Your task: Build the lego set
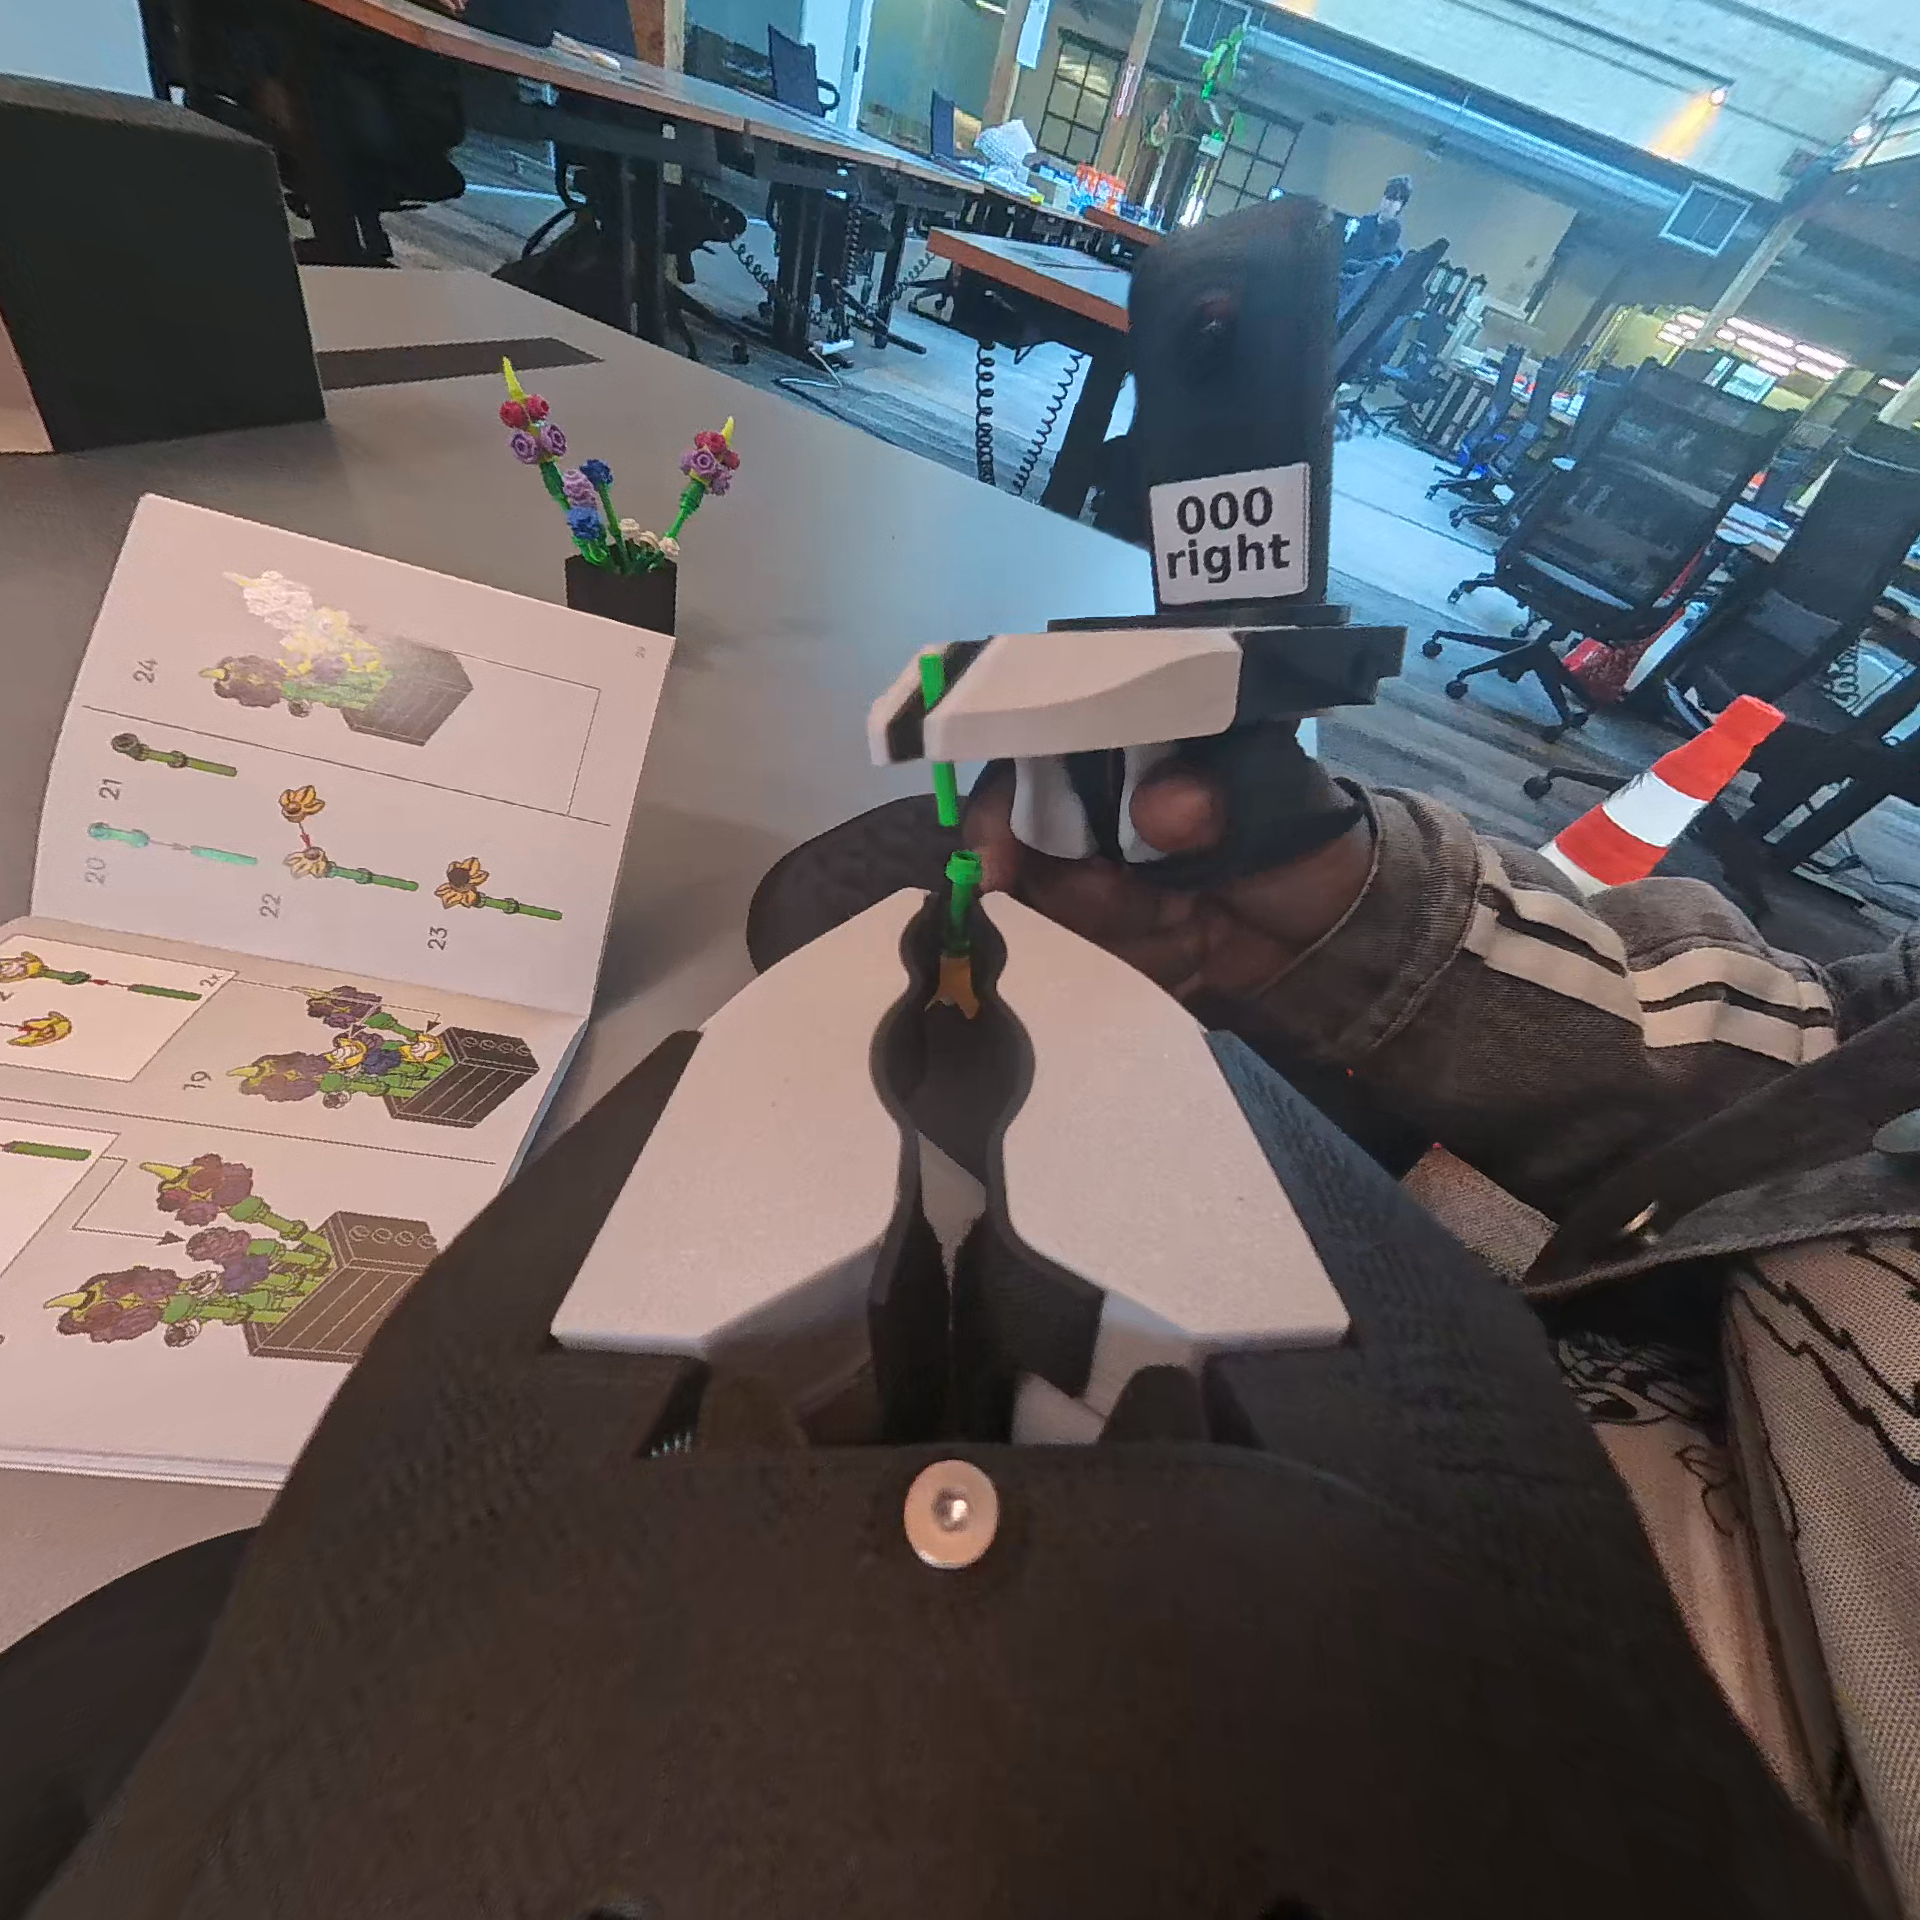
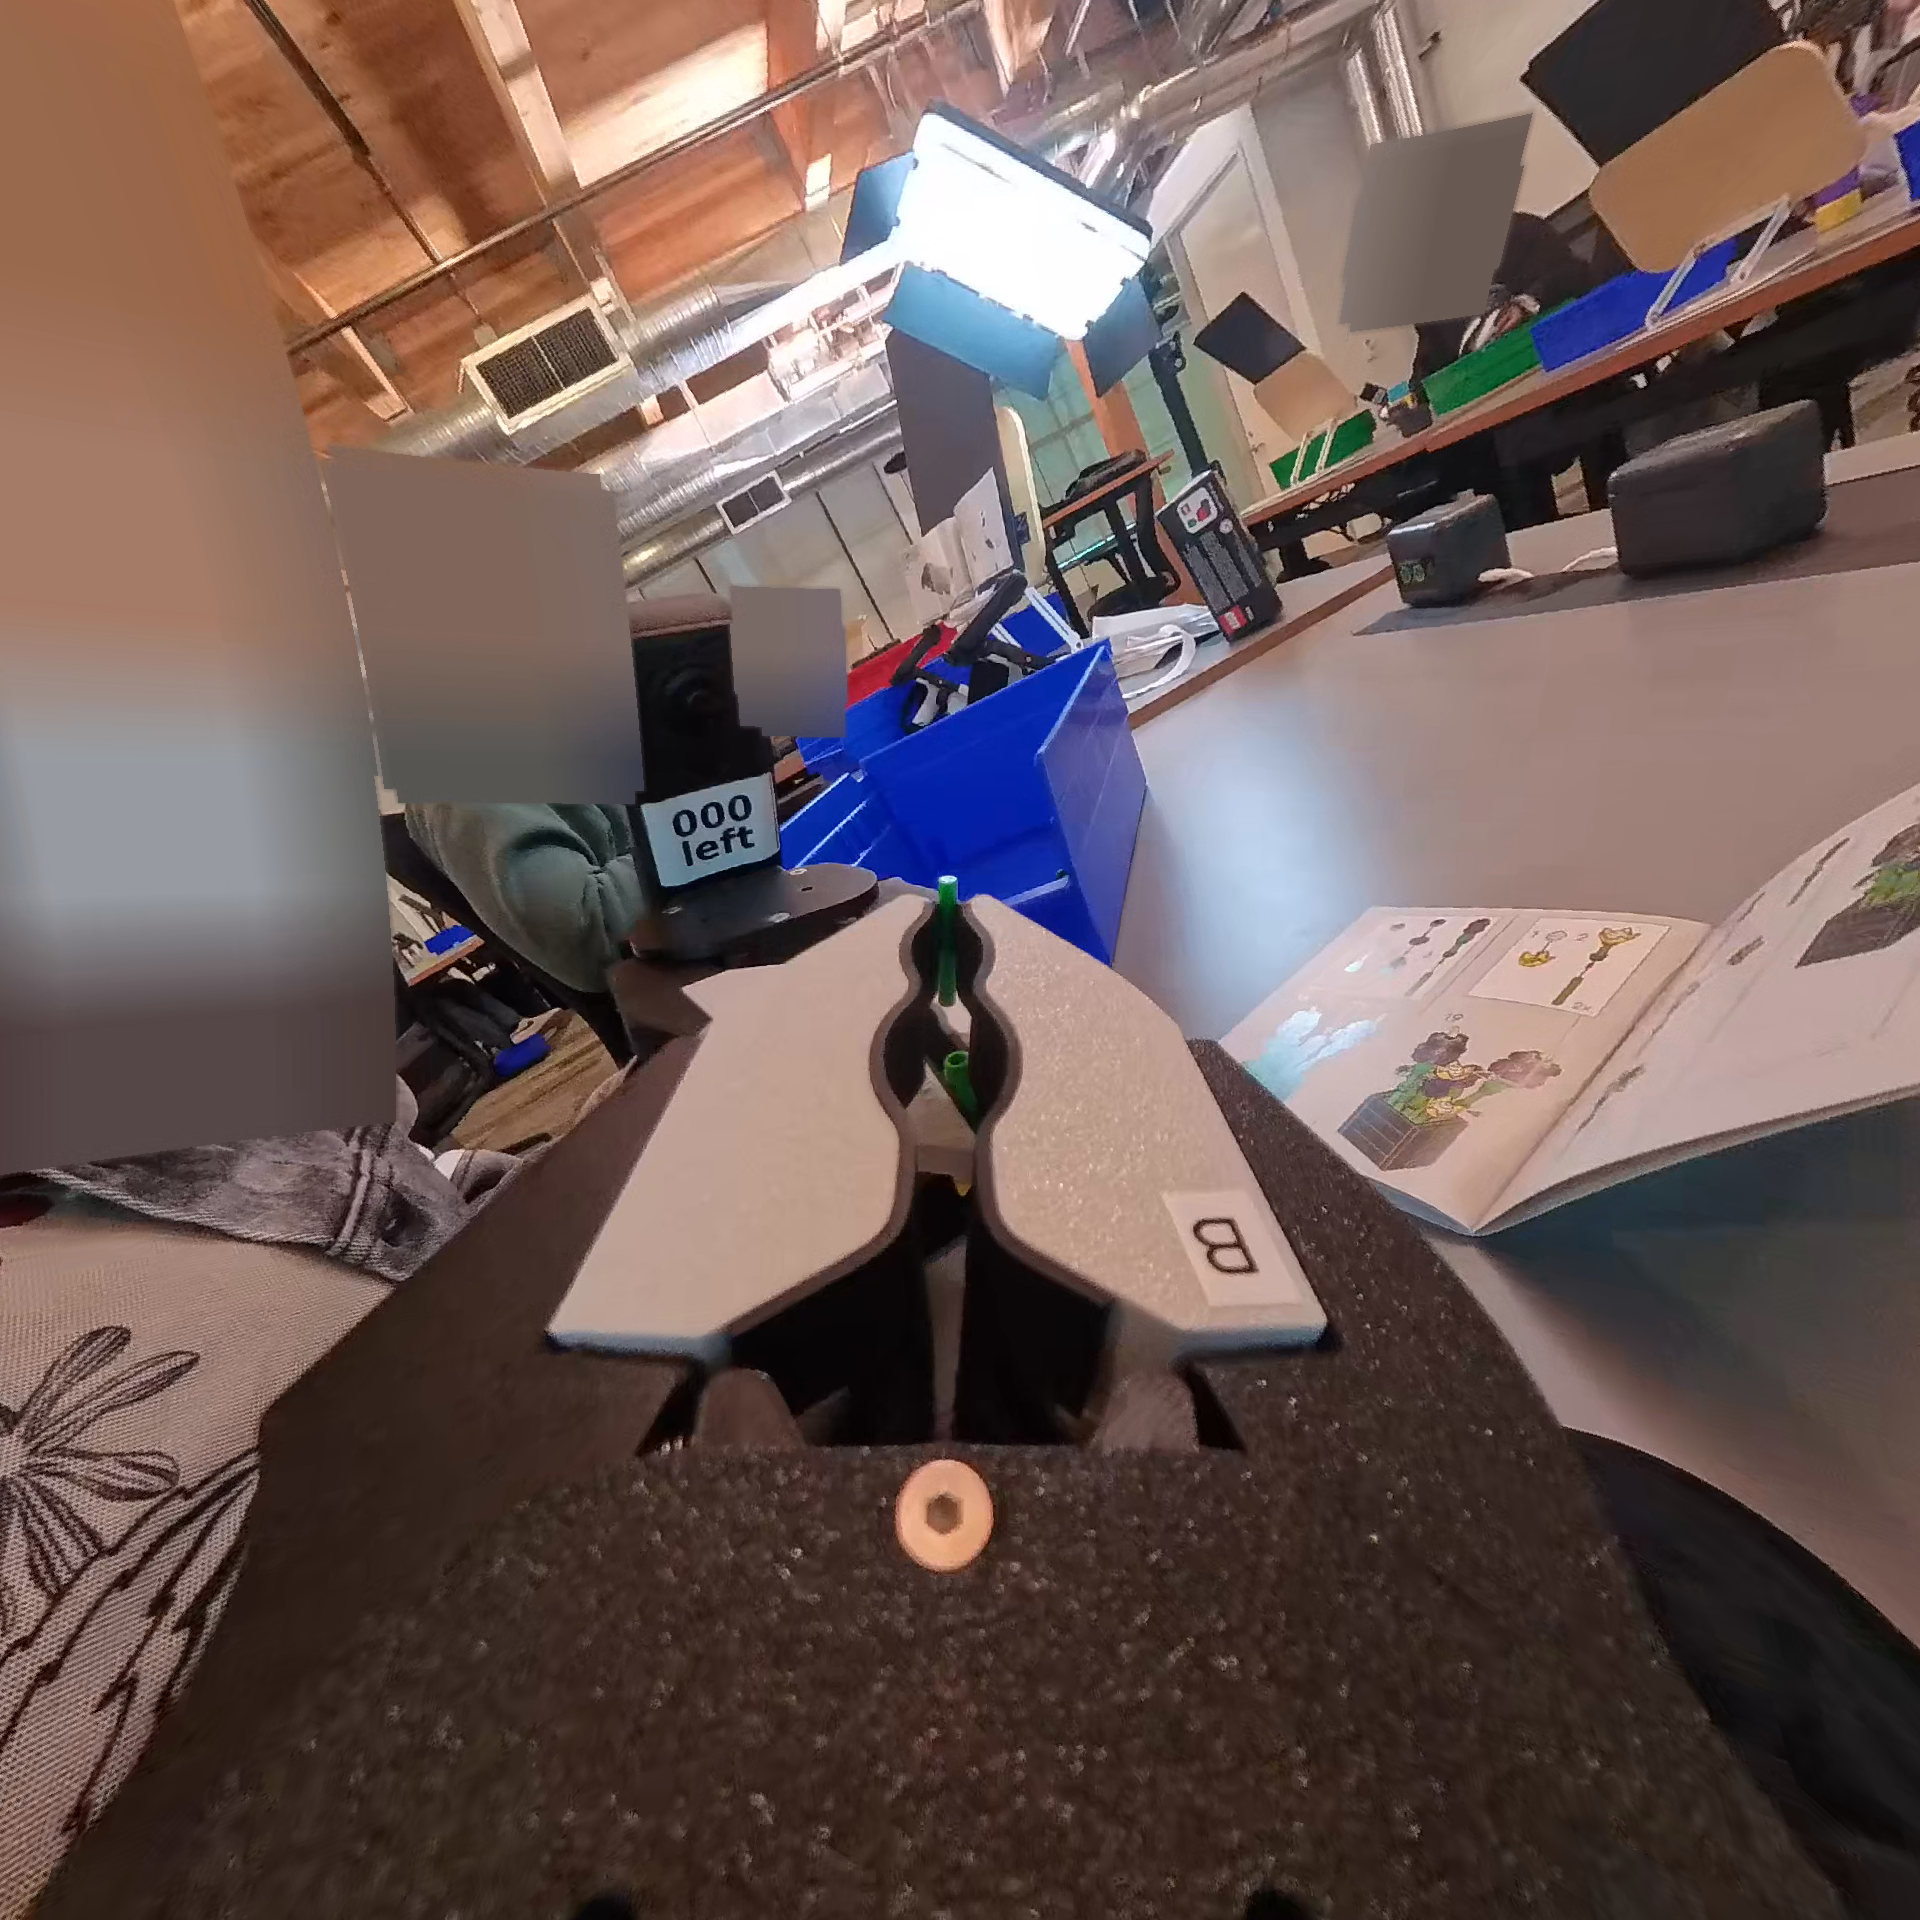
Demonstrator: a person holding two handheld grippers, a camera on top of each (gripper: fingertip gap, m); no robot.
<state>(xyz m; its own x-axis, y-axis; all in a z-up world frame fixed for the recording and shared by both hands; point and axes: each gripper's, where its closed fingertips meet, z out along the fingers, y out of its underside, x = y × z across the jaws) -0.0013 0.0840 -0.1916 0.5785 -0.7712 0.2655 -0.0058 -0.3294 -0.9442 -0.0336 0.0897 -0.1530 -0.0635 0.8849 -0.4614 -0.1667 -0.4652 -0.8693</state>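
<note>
We pinch the flower stem (image 1: 958, 914) in the left gripper (image 1: 951, 914) and the green rod (image 2: 945, 951) in the right gripper (image 2: 948, 935); both seem light, slender, easily bent, so grip near the joining ends

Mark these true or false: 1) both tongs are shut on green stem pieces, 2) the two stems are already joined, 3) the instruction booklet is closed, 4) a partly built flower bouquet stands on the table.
1) True. The left tongs pinch a green stem with a yellow flower base; the right tongs pinch a plain green stem.
2) False. In the left wrist view a gap shows between the stem ends.
3) False. The booklet lies open.
4) True. The bouquet stands in a black base beyond the booklet.
</note>
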